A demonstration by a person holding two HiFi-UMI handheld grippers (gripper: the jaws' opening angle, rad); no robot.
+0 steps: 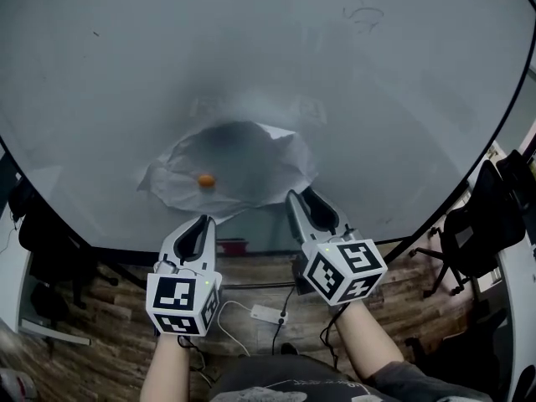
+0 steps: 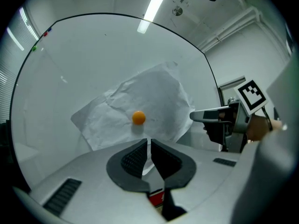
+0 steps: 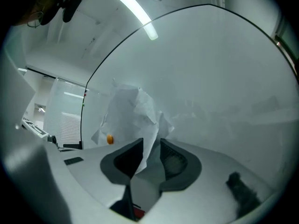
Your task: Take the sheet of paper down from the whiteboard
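A crumpled white sheet of paper point(image 1: 243, 153) point(image 2: 154, 97) point(image 3: 128, 111) hangs on the big whiteboard point(image 1: 251, 48), pinned by a small orange magnet point(image 1: 205, 180) point(image 2: 138, 117) point(image 3: 110, 139). My left gripper point(image 1: 203, 219) point(image 2: 148, 141) is at the sheet's lower edge just below the magnet, jaws shut with a thin sliver of paper between them. My right gripper point(image 1: 295, 194) point(image 3: 150, 141) point(image 2: 194, 116) is at the sheet's right edge. That loose edge hangs between its jaws against one pad, and a gap shows on the other side.
The board's dark curved rim point(image 1: 469, 182) runs close behind both grippers. A red object point(image 1: 233, 245) lies under the board's lower edge. On the wooden floor lie a white adapter with cable point(image 1: 268, 314). A black chair point(image 1: 477, 224) stands at the right.
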